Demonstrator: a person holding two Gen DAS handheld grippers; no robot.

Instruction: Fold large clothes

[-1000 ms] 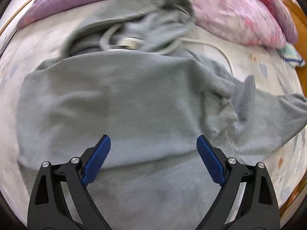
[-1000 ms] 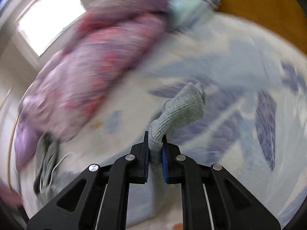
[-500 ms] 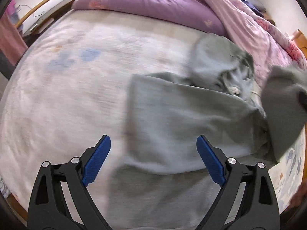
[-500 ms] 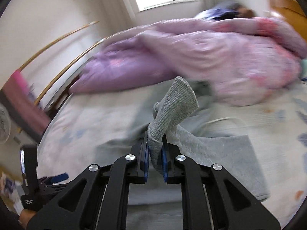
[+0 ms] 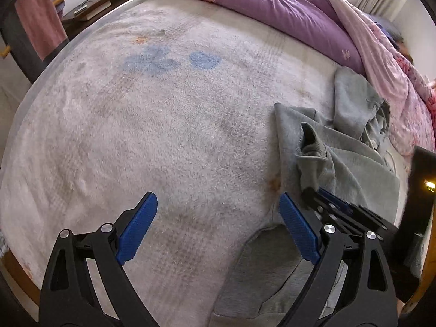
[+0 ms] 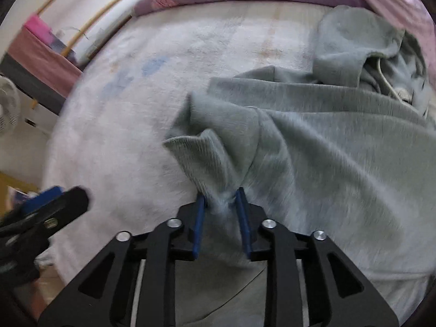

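Two grippers: both were in shot above a pale fleece blanket [image 5: 152, 125] spread across a bed, with one grey hoodie [image 6: 340, 152] as the garment being folded.
Right gripper [image 6: 220, 201]: its blue pads stood slightly apart with the ribbed sleeve cuff [image 6: 196, 155] bunched between them. Whether they pinched the cuff firmly or were loosening could not be told from the picture.
Left gripper [image 5: 218, 212]: its jaws were spread wide and held nothing; only bare blanket lay between its blue pads [image 5: 136, 226].
Hoodie position: it lay flat on the blanket, body to the right of the right gripper, hood [image 6: 351, 46] and white drawstring [image 6: 387, 81] at the far end near a purple quilt [image 5: 272, 2]. The sleeve was drawn across the body, ending at the cuff.
Relative to the left gripper: the hoodie lay to its right, its near edge just beside the right-hand pad, and a grey fold ran under that arm.
Risk, loose hold: if the cuff slipped early, the sleeve would probably drop crooked and leave a lump on the body.
Risk, drag: pulling further sideways could likely shift the whole hoodie on the fleece, since nothing pinned it down.
Risk, collision: the two grippers were near each other, so a hasty move might knock them together.
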